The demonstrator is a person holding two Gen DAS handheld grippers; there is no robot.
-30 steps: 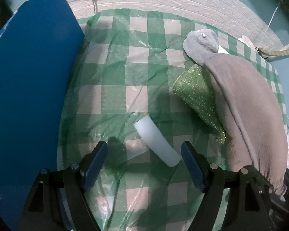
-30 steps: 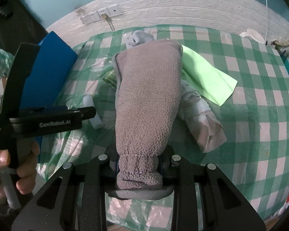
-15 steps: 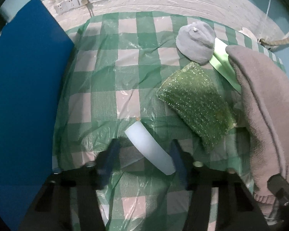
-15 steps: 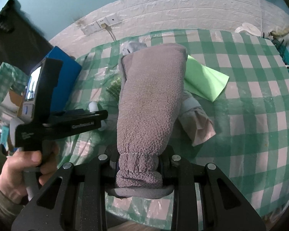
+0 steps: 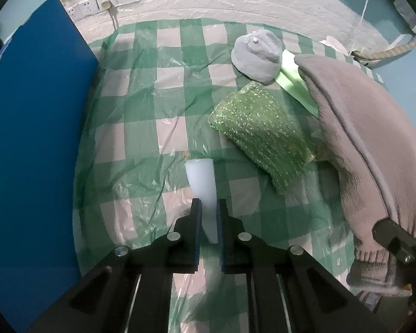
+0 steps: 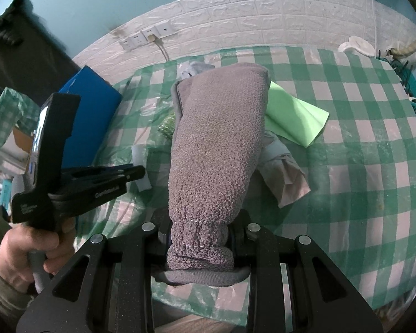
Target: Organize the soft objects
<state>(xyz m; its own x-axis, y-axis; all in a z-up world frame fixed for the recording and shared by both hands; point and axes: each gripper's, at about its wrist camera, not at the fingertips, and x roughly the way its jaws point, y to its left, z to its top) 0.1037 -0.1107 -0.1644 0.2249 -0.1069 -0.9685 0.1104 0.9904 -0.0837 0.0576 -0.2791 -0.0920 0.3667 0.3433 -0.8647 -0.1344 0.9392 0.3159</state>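
On the checked cloth (image 5: 141, 105), the white foam strip (image 5: 201, 177) lay near-centre — light, squashy, its near end pinched as the left claw (image 5: 208, 222) had just closed on it. The right claw (image 6: 199, 242) clamped the grey mitt (image 6: 216, 149) at its cuff — limp, easy.

Blue board (image 5: 33, 144) left of checked tablecloth (image 5: 141, 111); wall sockets (image 5: 105, 2) behind.

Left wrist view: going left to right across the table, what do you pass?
Blue board → white foam piece, gripped by the left gripper → glittery green sponge → grey towel, with the right gripper at its near end.
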